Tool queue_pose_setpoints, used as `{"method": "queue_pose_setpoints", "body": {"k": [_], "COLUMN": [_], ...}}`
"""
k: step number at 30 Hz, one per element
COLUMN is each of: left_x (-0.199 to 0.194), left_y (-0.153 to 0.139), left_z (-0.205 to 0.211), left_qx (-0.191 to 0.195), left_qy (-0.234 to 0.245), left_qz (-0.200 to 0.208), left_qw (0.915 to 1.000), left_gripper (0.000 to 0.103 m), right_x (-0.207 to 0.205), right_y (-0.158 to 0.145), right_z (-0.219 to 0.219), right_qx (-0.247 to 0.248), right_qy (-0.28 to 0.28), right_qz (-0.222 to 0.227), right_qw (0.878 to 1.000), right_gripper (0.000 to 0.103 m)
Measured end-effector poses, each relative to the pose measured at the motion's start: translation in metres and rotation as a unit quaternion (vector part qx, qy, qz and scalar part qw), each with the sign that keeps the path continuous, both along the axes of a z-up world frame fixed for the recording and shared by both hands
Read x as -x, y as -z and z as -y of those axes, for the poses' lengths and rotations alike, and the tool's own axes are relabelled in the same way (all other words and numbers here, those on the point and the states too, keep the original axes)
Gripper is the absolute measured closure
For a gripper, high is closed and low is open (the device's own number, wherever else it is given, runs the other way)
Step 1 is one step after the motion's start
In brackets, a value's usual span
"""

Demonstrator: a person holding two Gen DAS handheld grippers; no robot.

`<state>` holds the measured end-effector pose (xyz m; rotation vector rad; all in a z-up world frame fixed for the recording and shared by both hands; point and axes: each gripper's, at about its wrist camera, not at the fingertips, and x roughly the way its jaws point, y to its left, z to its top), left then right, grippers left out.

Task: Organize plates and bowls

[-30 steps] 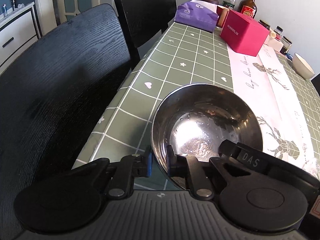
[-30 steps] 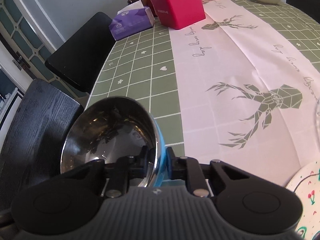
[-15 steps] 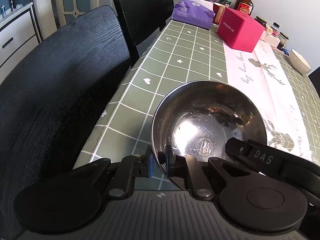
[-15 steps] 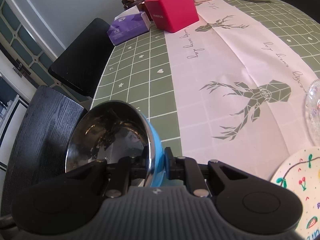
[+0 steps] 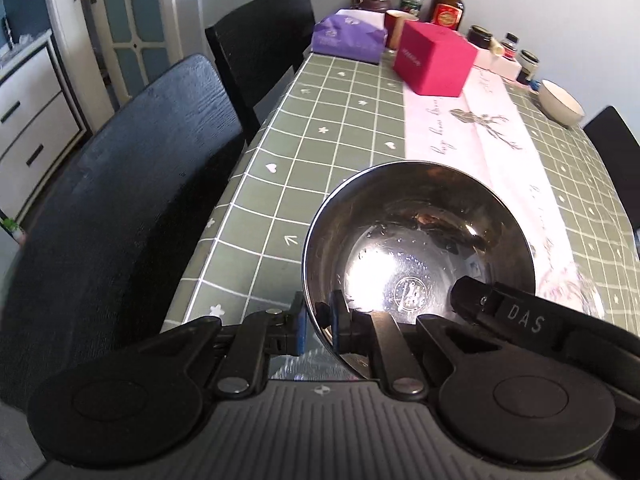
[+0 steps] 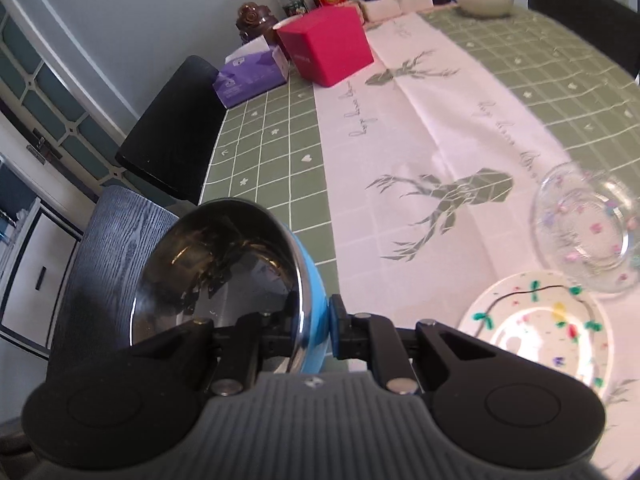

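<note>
Both of your grippers have risen since a second ago, carrying the steel bowl (image 5: 420, 248) up off the green checked tablecloth (image 5: 320, 168), so more of the table's far end now shows in both views. Your left gripper (image 5: 318, 328) pinches the bowl's near rim, one pad inside and one outside. Your right gripper (image 6: 314, 330) clamps the opposite rim the same way; from its camera the bowl (image 6: 224, 272) shows a blue outer wall, which the left view hides.

The bowl's underside is out of sight, so you cannot see how far it clears the cloth. Its inside carries water drops and a round stamp too small to read. The black bar marked DAS crossing its right edge in the left view is part of your right gripper, cut off by the frame.

To the right of the bowl, in the right view, a clear glass dish (image 6: 584, 232) with coloured dots is blurred, and nearer you a white painted plate (image 6: 536, 328) is partly covered by the gripper body. Beyond the bowl stand a pink box (image 5: 434, 62) and a purple tissue pack (image 5: 346, 38), with a cream bowl (image 5: 560, 103) at the far right. Bottles and jars behind the pink box are too small to name. Black chairs (image 5: 120, 208) flank the bowl's left side.
</note>
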<state>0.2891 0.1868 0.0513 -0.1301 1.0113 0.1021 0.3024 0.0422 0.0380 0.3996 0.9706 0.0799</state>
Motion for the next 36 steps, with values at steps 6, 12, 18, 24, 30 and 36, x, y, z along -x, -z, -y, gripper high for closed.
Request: {"method": "queue_pose_setpoints", "body": {"k": [6,12,18,24,30,36], "left_x": [0.031,0.066,0.105,0.160,0.216,0.273], "left_y": [-0.013,-0.017,-0.027,-0.044,-0.052,-0.044], "left_z": [0.014,0.022,0.022,0.029,0.053,0.070], "left_qx": [0.016,0.011,0.025,0.021,-0.026,-0.027], "left_qy": [-0.004,0.001,0.009,0.006,0.018,0.033], "left_qz": [0.002,0.016,0.032,0.059,0.072,0.072], "left_qw": [0.9999,0.9998,0.9991,0.9980,0.9969,0.9965], "left_gripper": [0.090,0.090,0.092,0.092,0.092,0.092], "right_x": [0.033,0.063,0.104,0.147,0.199,0.250], "right_y": [-0.017,-0.025,-0.035,-0.052,-0.065,-0.060], "right_z": [0.014,0.029,0.036,0.048,0.063,0.086], "right_qx": [-0.003,-0.005,0.012,0.008,0.011,0.002], "right_qy": [0.006,-0.001,-0.053,-0.086,-0.113,-0.144], "right_qz": [0.017,0.010,0.007,0.009,0.008,-0.029], "right_qw": [1.000,1.000,0.999,0.996,0.993,0.989], "right_gripper": [0.091,0.091,0.090,0.089,0.089,0.088]}}
